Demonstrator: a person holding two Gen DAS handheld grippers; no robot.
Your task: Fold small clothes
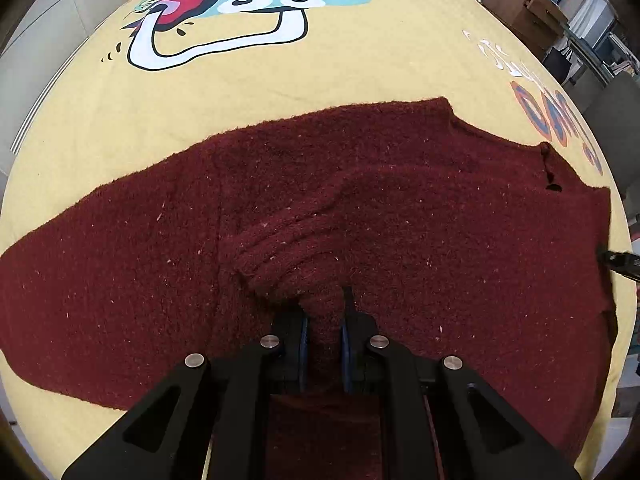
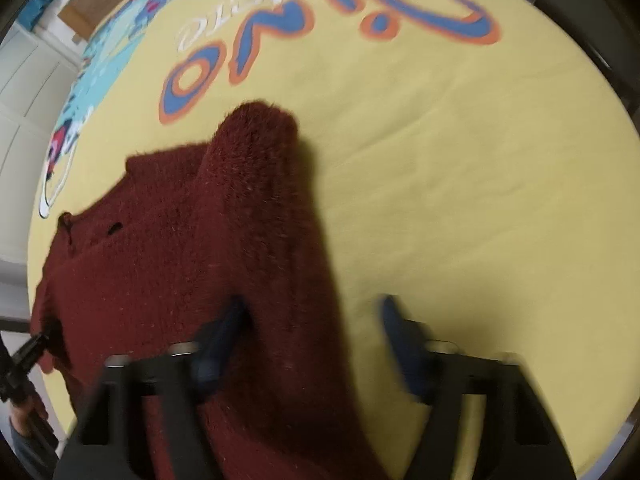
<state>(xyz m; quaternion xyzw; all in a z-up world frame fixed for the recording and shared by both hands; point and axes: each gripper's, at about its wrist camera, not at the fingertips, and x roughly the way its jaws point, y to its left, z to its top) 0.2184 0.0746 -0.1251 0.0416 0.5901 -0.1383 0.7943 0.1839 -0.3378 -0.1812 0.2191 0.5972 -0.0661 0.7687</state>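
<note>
A dark red fuzzy sweater lies spread on a yellow printed cloth. My left gripper is shut on a bunched fold of the sweater at its near edge, and wrinkles run up from the pinch. In the right wrist view the sweater lies at the left, with one sleeve stretched out over the cloth. My right gripper is open over that sleeve: one finger is on the fabric, the other over bare cloth. The view is motion blurred.
The cloth bears a cartoon dinosaur print and "Dino" lettering. The other gripper's tip shows at the right edge of the left wrist view. Wooden furniture and white cabinets stand beyond the table.
</note>
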